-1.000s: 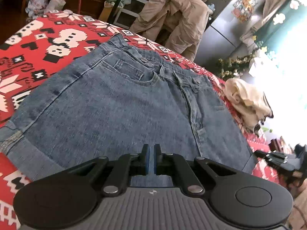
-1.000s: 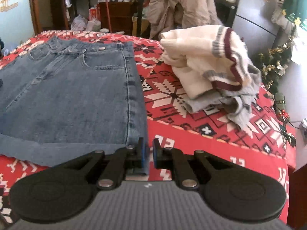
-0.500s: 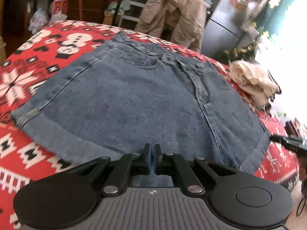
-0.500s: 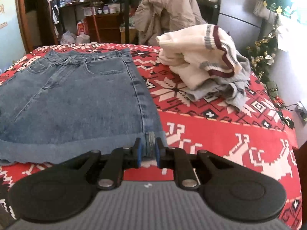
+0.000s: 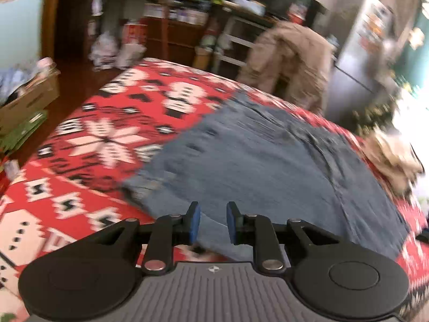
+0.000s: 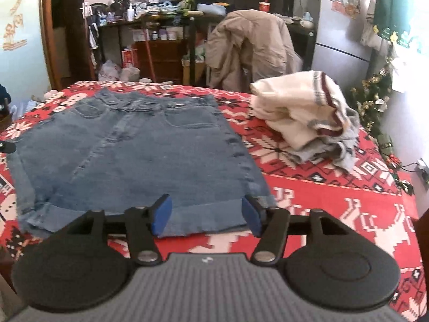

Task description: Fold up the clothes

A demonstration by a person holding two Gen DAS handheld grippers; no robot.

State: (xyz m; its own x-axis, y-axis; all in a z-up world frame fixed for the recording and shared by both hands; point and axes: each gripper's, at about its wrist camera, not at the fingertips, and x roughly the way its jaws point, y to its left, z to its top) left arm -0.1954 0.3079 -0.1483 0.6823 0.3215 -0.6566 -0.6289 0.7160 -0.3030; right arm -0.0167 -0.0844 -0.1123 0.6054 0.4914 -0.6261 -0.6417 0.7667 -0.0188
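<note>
Shorts (image 6: 139,155), blue denim, lie flat and spread on the table (image 6: 335,214), which has a red cloth with white and black snowflake pattern; waistband at the far side, cuffed hems toward the cameras; button and two front pockets show in the right wrist view; no label or writing readable on them.

Right tool (image 6: 206,214): jaws well apart, having just been opening; blue pads straddle the near right hem corner from above, nothing pressed between them; holds nothing.

Left tool (image 5: 211,222): jaws a little apart, having just been opening; blue pads over the near hem of the shorts (image 5: 268,166); cloth seen through the gap, not pinched; view smeared by motion.

Sweater (image 6: 297,110), cream with maroon and grey stripes, heaped on a grey garment on the table, right of the shorts, apart from them.

Beyond the table: tan jacket (image 6: 246,48) draped over a chair; silver fridge (image 6: 346,40) with papers stuck on, print too small to read; dark shelves (image 6: 161,26) crowded with bottles and boxes; tinsel garland (image 6: 370,107) right of the sweater; cardboard box (image 5: 29,102) on the floor at left.
</note>
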